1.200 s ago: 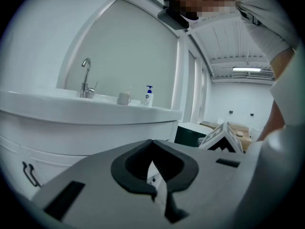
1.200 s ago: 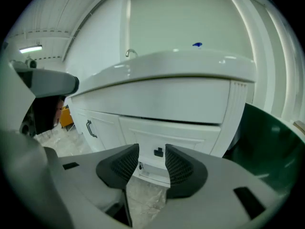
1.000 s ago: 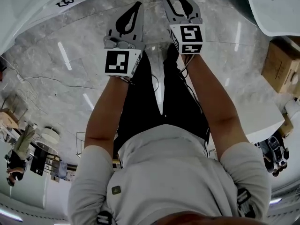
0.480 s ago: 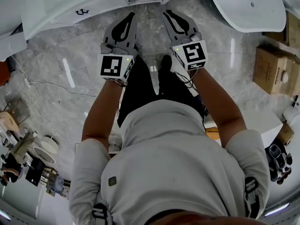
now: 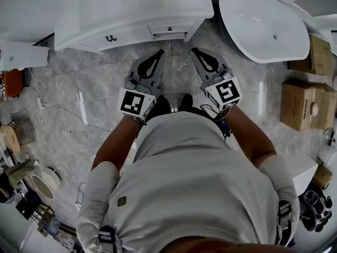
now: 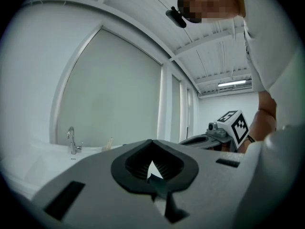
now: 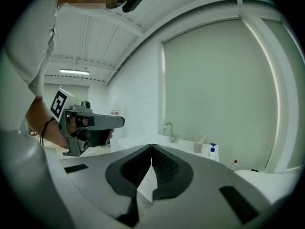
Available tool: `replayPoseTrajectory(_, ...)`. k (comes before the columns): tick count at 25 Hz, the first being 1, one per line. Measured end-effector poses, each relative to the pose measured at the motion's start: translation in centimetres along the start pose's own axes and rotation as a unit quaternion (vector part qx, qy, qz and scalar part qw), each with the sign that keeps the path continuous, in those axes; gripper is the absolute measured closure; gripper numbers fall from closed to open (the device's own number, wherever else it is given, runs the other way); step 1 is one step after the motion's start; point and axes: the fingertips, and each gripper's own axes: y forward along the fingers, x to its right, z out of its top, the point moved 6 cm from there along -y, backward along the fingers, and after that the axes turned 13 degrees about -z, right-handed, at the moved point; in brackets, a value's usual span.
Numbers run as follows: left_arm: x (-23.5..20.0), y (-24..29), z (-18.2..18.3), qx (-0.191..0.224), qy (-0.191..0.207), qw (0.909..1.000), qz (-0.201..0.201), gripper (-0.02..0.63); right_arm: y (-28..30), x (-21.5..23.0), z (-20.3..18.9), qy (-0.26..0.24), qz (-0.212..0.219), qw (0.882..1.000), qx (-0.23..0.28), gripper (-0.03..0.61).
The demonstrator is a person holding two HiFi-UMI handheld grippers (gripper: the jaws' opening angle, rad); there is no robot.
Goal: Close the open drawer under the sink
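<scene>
The white vanity (image 5: 131, 12) stands at the top of the head view, and its small drawer (image 5: 168, 31) sticks out a little from the front. Both grippers point at it from just short of the drawer, touching nothing. My left gripper (image 5: 158, 53) (image 6: 152, 142) is shut and empty. My right gripper (image 5: 196, 51) (image 7: 151, 147) has just been closing and is now shut, with nothing between its jaws. The sink's faucet (image 6: 72, 141) (image 7: 169, 130) shows beyond each gripper.
A white bathtub (image 5: 263, 22) lies right of the vanity. Cardboard boxes (image 5: 300, 107) stand at the right edge. A cable (image 5: 58, 109) runs over the grey marble floor at the left, near clutter. A soap bottle (image 7: 212, 148) stands on the counter.
Both grippers have risen and come nearer to the vanity, which has slid into view with its drawer. The right jaws have gone from open to shut.
</scene>
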Motion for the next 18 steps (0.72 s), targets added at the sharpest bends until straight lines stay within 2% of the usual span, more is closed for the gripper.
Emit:
replayPoseTrajectory(9,3.7,-0.8,3.3,0.010,0.011,0.9999,0.001,0.604,-5.0,1.2,4.2,0.017,-0.002,0.999,0.052,0.554)
replayPoseTrajectory(13,6.8,-0.7,4.2,0.016,0.023,0.9996,0.005,0.604,-7.4,2.2,5.0,0.008,0.014,0.998,0.063,0.554)
replayPoseTrajectory(15,8.4,-0.9,4.1,0.021,0.024,0.9994,0.017,0.604,-8.7,2.5,4.9,0.003,0.028,0.998,0.063,0.554)
replayPoseTrajectory(18,10.5,-1.3,3.2,0.025,0.001,0.9987,0.045,0.604,-10.3,3.1,4.0,0.005,0.047,0.997,0.053,0.554)
